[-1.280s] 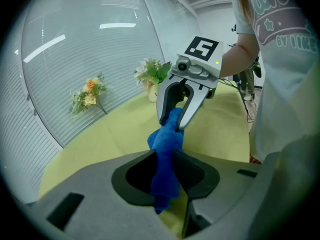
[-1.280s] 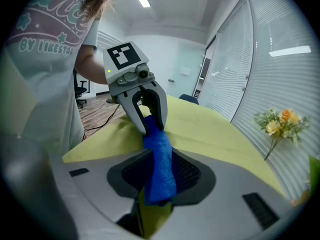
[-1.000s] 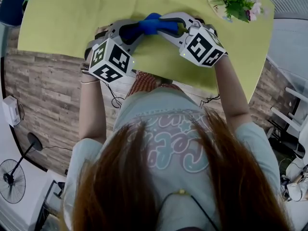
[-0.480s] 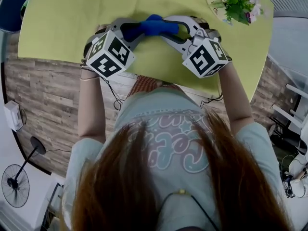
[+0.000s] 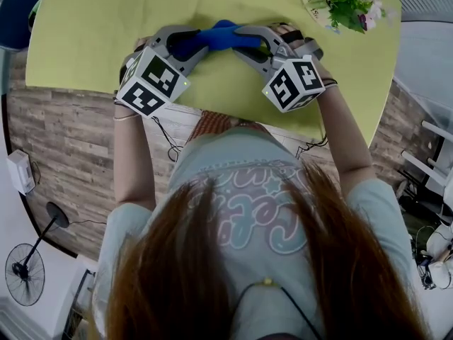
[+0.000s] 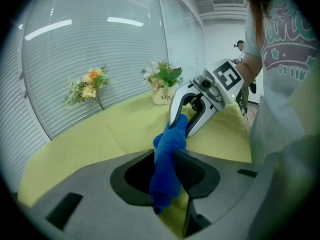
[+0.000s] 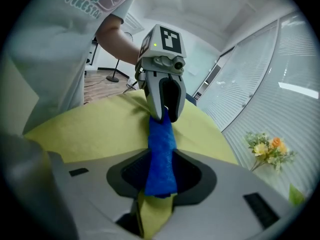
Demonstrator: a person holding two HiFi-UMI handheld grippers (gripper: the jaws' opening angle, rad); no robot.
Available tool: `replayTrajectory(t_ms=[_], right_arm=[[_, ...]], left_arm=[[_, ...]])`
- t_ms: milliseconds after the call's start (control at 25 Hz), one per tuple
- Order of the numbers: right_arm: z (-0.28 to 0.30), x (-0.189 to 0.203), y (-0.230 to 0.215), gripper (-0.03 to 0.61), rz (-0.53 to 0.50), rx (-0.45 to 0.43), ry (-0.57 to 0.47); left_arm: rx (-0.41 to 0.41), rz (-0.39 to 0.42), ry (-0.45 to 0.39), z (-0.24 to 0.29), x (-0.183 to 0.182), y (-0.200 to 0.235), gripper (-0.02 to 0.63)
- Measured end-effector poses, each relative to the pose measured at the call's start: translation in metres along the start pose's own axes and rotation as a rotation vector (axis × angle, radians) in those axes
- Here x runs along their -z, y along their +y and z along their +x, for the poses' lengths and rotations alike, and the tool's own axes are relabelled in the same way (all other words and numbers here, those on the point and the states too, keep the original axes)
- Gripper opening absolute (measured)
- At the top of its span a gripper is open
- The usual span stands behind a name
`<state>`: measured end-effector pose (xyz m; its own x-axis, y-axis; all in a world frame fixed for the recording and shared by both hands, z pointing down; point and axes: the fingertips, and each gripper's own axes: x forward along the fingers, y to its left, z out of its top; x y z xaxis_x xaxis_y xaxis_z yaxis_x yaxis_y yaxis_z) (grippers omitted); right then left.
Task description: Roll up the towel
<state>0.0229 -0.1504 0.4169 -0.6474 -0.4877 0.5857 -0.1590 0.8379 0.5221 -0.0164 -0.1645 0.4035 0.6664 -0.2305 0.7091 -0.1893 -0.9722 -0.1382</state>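
Near the desk's (image 5: 92,27) front edge, seen from the head view, a blue towel (image 5: 219,37) twisted into a tight, rope-like roll spans between the left gripper (image 5: 185,42) and the right gripper (image 5: 249,40), one at each end. Both marker cubes face the camera, and a flower pot (image 5: 320,6) stands at the far right corner. Pale looping letters cross the person's shirt (image 5: 255,211) but do not read clearly from above. From the left gripper view, its jaws stand narrow, clamped on one end of the roll, whose tip pokes out behind the pads. The towel's plush, bright blue cloth runs straight to the right gripper's jaws. The pot carries a small label that seems to begin "Li"; the rest is too small to read. A second bunch of flowers (image 6: 90,86) lies by the blinds (image 6: 75,44). Shirt print here shows "BY", then letters cut off. From the right gripper view, its jaws have just been closing and press narrowly on the other end, which is cut square behind the pads. The shirt reads roughly "BY LIKESTA". Whether the roll touches the desk cannot be told.
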Motion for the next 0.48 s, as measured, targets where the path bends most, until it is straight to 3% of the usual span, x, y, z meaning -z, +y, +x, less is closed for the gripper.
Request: replayTrajectory(t_ms=[120, 240, 360, 480], right_arm=[[-0.001, -0.001, -0.001, 0.123, 0.007, -0.002, 0.000], [-0.001, -0.002, -0.003, 0.120, 0.015, -0.003, -0.001], [-0.001, -0.004, -0.004, 0.118, 0.026, -0.005, -0.005], [-0.001, -0.004, -0.005, 0.117, 0.045, -0.007, -0.011]], left_arm=[[-0.041, -0.006, -0.083, -0.014, -0.013, -0.001, 0.098], [-0.093, 0.087, -0.102, -0.021, -0.025, -0.010, 0.100], [-0.102, 0.198, -0.023, -0.010, -0.019, -0.022, 0.100], [-0.123, 0.248, 0.060, 0.006, -0.004, -0.024, 0.112]])
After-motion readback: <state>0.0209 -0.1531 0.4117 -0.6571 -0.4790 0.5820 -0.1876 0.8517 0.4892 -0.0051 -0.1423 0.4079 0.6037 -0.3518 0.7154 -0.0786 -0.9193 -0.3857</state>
